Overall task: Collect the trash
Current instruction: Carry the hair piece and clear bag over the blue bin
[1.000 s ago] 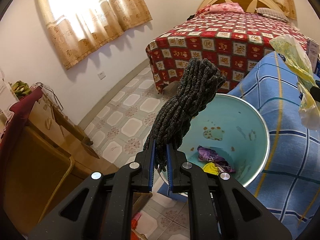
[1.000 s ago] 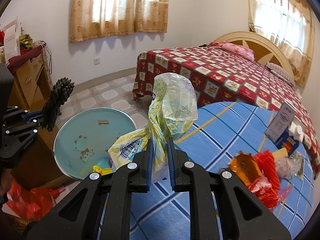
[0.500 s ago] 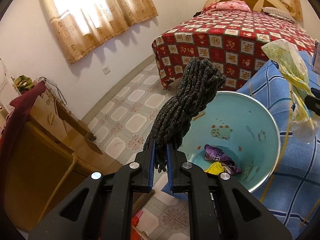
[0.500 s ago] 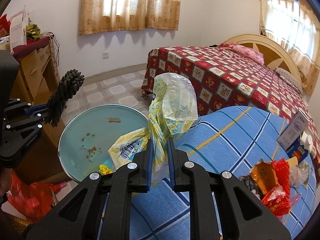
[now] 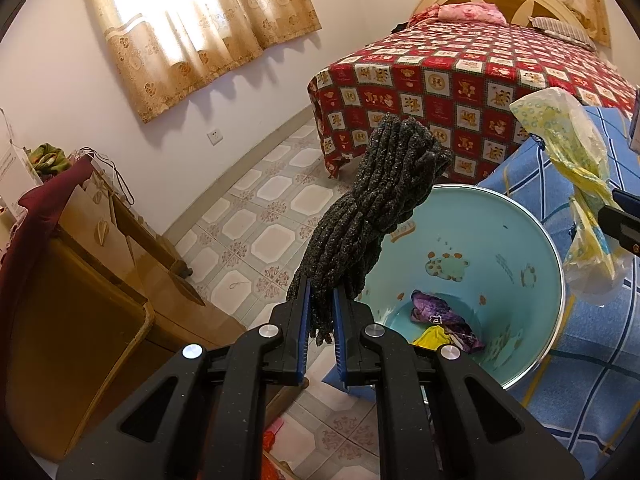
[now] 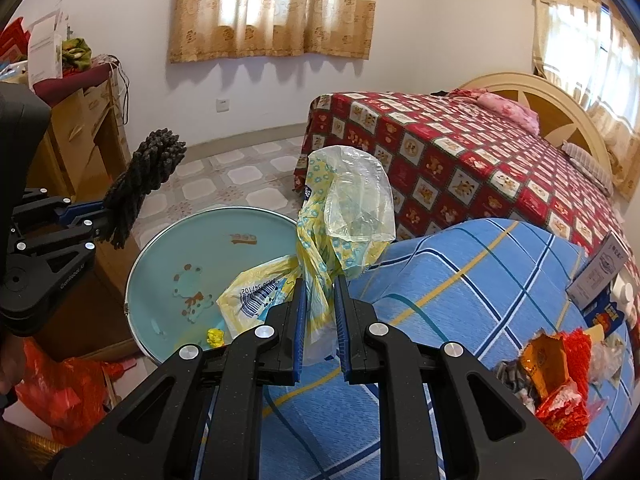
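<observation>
Plastic bag, right side: a yellow-patterned plastic bag (image 6: 344, 216) is pinched between the right tongs (image 6: 319, 312), its clear top standing above the fingers and its printed tail drooping left over the basin.
Dark cloth, left side: the left tongs (image 5: 320, 312) are pressed together on a bundle of dark knitted cloth (image 5: 372, 208), which stands up and leans right, toward the basin rim.
Basin: a pale blue basin (image 5: 532, 264) sits just beside the blue checked counter (image 6: 460, 280); a purple wrapper (image 5: 436, 312) and a yellow scrap (image 5: 432, 336) already lie in its bottom.
Position of cloth: held at the near-left edge of the basin, more over the floor (image 5: 256, 232) than over the bowl, as far as the left view shows.
Position of bag: its tail hangs over the basin interior; the pinched part sits near the rim on the counter side.
Risk one: releasing the cloth from here could drop it outside the rim onto the floor.
Risk two: the bag is light and crumpled; it may cling to a finger or drift onto the counter when let go.
Risk three: both tongs converge on one basin, so contact between them appears possible.
Remaining trash: red and orange wrappers (image 6: 560, 376) lie on the counter, well apart from both tongs.
</observation>
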